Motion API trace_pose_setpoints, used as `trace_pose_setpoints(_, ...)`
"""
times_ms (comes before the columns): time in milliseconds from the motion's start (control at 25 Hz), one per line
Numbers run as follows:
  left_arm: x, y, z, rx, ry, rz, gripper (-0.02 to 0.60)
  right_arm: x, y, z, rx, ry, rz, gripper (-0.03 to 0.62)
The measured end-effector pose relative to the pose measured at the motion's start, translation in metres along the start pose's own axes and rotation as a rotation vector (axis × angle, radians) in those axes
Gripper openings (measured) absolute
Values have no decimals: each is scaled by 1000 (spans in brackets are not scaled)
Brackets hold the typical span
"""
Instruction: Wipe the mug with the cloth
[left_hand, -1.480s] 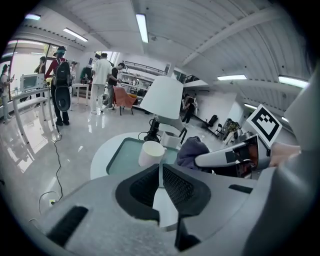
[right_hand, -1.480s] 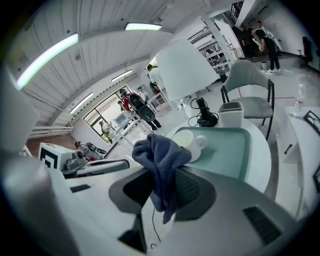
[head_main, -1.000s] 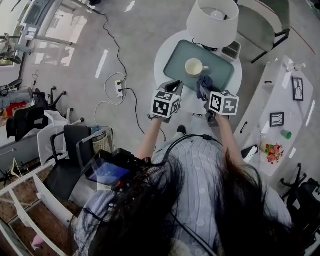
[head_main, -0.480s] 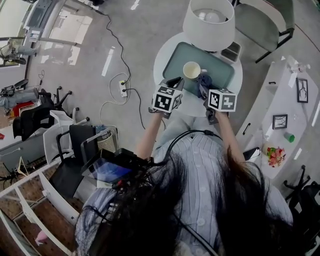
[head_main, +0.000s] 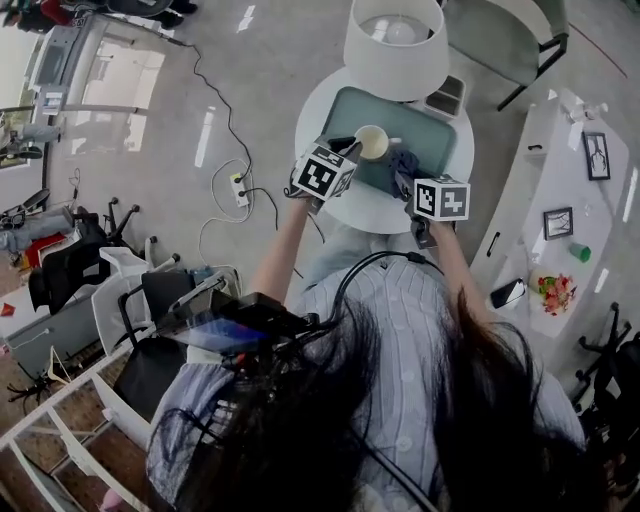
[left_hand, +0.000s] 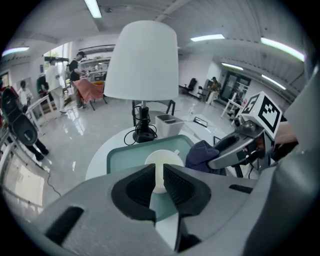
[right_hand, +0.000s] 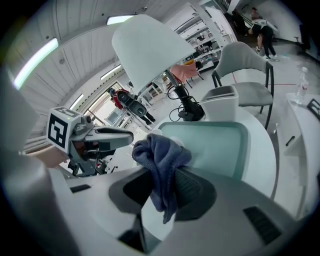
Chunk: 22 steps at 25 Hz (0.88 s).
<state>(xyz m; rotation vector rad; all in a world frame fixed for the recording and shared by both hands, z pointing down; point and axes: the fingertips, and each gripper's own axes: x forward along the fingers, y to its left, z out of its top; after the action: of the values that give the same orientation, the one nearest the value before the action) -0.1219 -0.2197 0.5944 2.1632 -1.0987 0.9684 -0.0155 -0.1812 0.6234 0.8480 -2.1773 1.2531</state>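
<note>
Left gripper (head_main: 349, 148), head view: tips at the 9 o'clock side of the cream ceramic mug (head_main: 372, 142); contact not resolvable. The mug stands upright on the teal rectangular tray (head_main: 440, 130), toward its 8 o'clock part, on the round white table (head_main: 365, 212). Right gripper (head_main: 404, 181) carries the dark blue fabric cloth (head_main: 404, 163) just beside the mug, at its 4 o'clock.

Left gripper view: jaws drawn almost together, thin slit only, nothing gripped. Mug at 12 o'clock beyond the tips.

Right gripper view: jaws clamped on the cloth, which is bunched above them with a tail hanging below.
</note>
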Motion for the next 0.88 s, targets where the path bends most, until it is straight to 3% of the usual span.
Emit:
trace_pose_setpoints(360, 38, -12, 18, 429, 123, -177, 35, 8, 2, 5, 9, -52, -15, 117)
trace_pose_setpoints(600, 57, -19, 16, 740, 241, -238, 37, 13, -5, 9, -28, -50, -48, 117)
trace_pose_setpoints(720, 67, -25, 9, 837, 300, -285, 38, 13, -7, 7, -27, -40, -53, 117)
trace_pose_setpoints(880, 76, -27, 6, 961, 348, -284, 61, 13, -5, 7, -21, -41, -44, 117)
